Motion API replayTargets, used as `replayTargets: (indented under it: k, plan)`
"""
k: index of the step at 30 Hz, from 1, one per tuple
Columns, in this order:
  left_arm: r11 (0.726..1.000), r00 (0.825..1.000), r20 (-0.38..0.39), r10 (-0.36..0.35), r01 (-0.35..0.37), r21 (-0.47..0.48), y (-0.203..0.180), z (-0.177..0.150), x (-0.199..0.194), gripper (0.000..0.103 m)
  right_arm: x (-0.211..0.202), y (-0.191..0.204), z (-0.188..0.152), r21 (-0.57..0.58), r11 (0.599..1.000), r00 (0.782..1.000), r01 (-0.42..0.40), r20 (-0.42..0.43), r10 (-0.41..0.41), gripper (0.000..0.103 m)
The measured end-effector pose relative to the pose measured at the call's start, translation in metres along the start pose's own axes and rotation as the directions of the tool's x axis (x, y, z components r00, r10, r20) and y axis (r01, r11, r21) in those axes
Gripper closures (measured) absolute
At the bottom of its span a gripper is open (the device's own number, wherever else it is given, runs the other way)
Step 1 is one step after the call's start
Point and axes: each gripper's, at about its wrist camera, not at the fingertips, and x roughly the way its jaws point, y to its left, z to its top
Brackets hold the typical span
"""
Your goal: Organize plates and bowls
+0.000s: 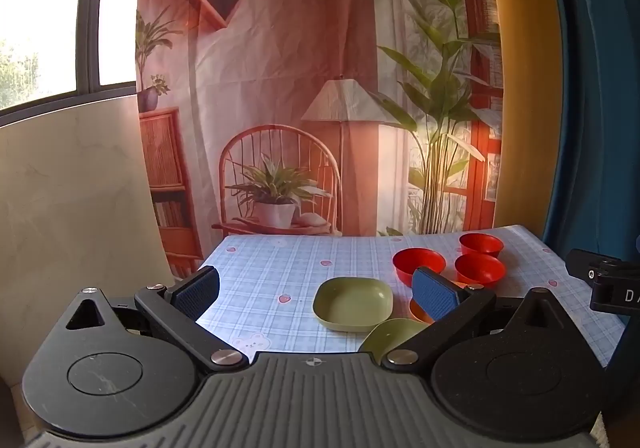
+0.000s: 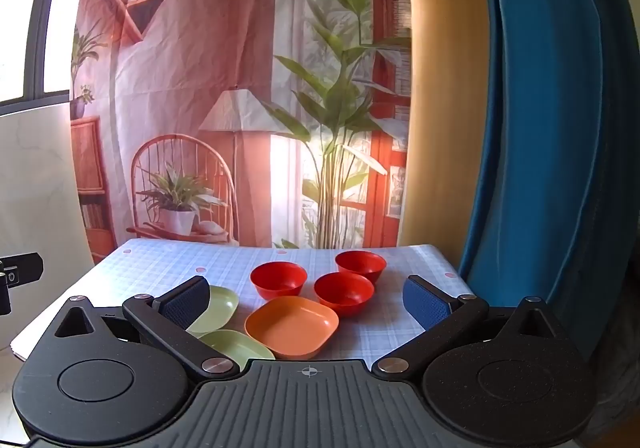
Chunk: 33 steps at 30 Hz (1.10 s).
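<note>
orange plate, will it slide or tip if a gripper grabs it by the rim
The orange plate looks like thin, stiff plastic, so probably light. Its wide flat base should resist tipping, though it may slide on the smooth tablecloth. The sloped glossy rim could slip between the pads.

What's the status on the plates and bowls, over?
Left gripper and right gripper: jaws wide, empty. Three red bowls, two green plates, one orange plate unstacked on table. Nothing in the way.
</note>
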Motion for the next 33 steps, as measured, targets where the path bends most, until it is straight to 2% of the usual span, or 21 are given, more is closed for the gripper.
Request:
replayTargets:
  k: [33]
  plan:
    - [1.0,1.0,-0.016,-0.014,0.014,-0.002,-0.004,-0.002,0.002,0.0,0.0,0.0,0.001,0.005,1.0,1.0,-0.001,-0.006,0.001,0.0]
